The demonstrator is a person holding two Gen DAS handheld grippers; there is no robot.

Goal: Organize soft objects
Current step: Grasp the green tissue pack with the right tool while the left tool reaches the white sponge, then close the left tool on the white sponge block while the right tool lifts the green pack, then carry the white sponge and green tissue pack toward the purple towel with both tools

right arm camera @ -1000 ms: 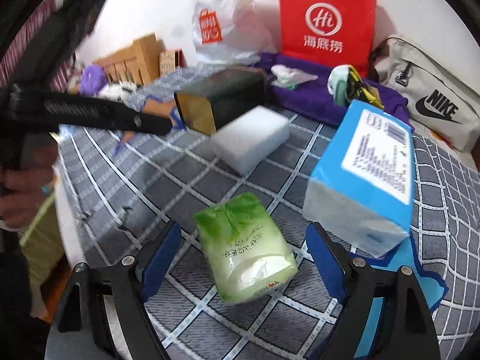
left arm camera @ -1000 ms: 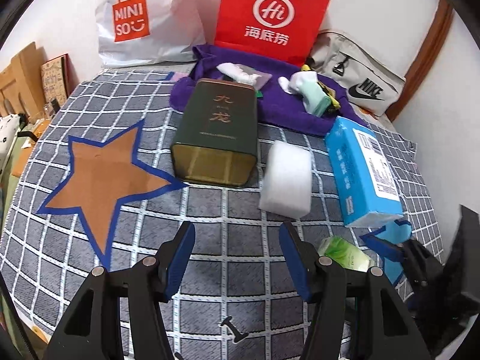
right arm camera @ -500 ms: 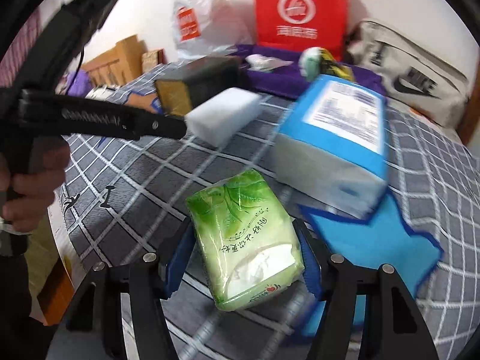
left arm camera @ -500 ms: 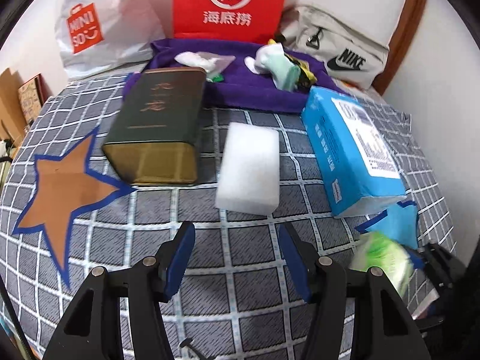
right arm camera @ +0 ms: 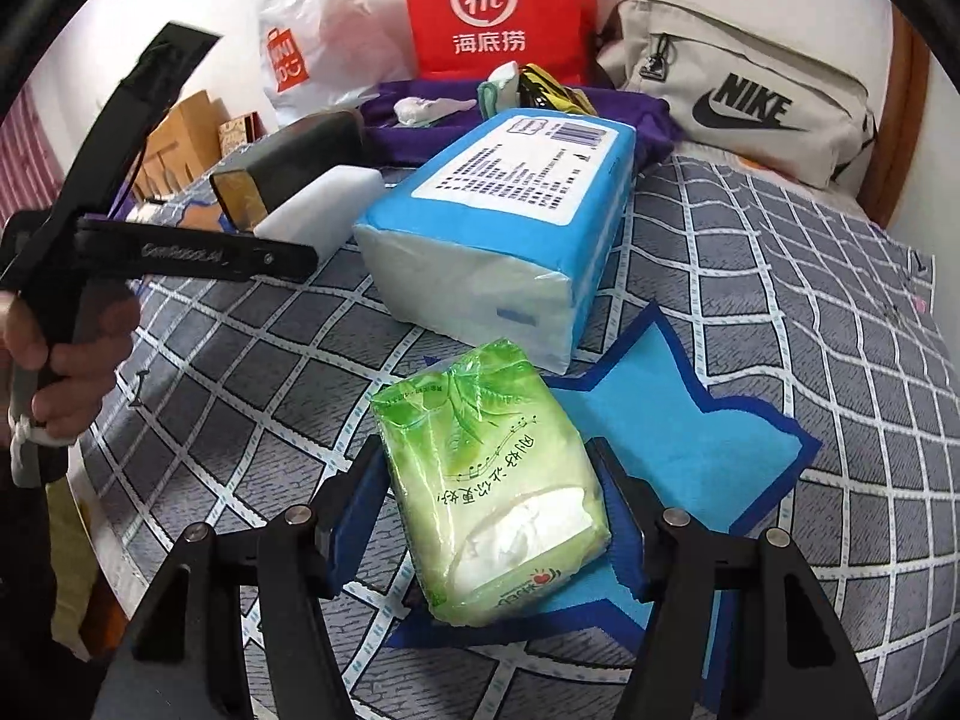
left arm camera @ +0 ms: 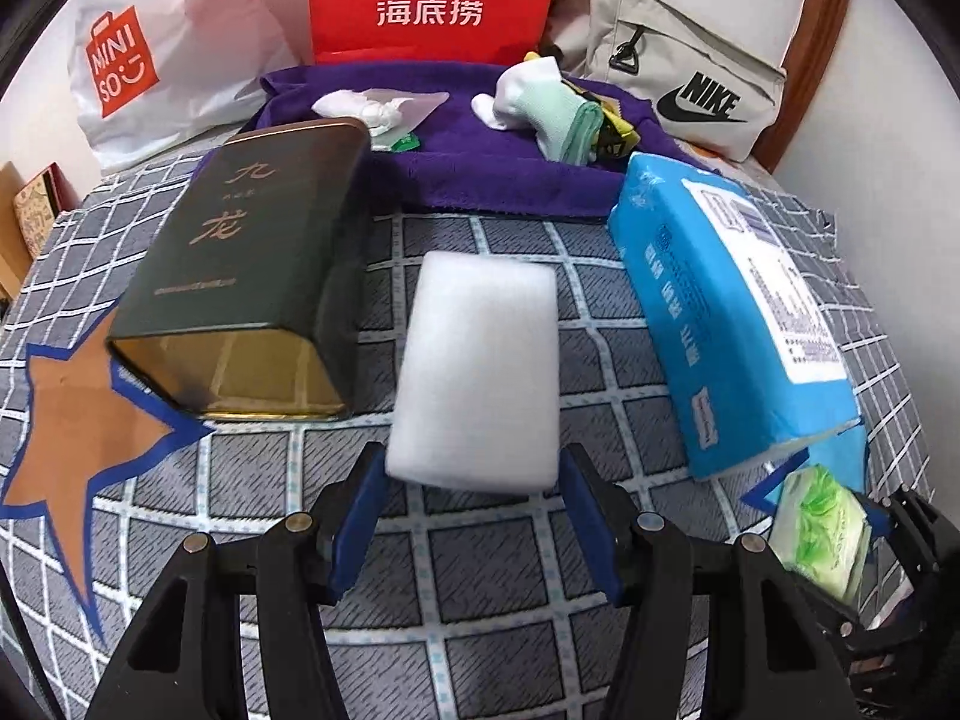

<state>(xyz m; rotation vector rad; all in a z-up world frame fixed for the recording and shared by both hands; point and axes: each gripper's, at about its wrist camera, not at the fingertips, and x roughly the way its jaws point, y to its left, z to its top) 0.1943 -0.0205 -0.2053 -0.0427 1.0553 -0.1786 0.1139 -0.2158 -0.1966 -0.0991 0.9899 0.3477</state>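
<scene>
The task is looking barely begun, as I judge it: the right claw [right arm camera: 489, 516] is closing its blue pads against the sides of the green plastic-wrapped tissue pack [right arm camera: 489, 492], which is sitting over the blue star-shaped paper cutout [right arm camera: 690, 438], though whether it is lifted or resting I cannot tell. The left claw [left arm camera: 471, 516] is standing wide apart and holding nothing, its tips straddling the near end of the white rectangular foam block [left arm camera: 480, 372], apparently without touching. Left of that block, the dark green metal tin [left arm camera: 240, 276] is lying on its side by the brown star-shaped cutout [left arm camera: 78, 438]; right of the block, the large blue tissue package [left arm camera: 732, 324] is waiting, and behind it the purple towel [left arm camera: 480, 168] is carrying socks and small packets. Everything is resting on a bed with a grey checked cover [left arm camera: 480, 570], with shopping bags and a beige bag leaning on the white wall beyond.
</scene>
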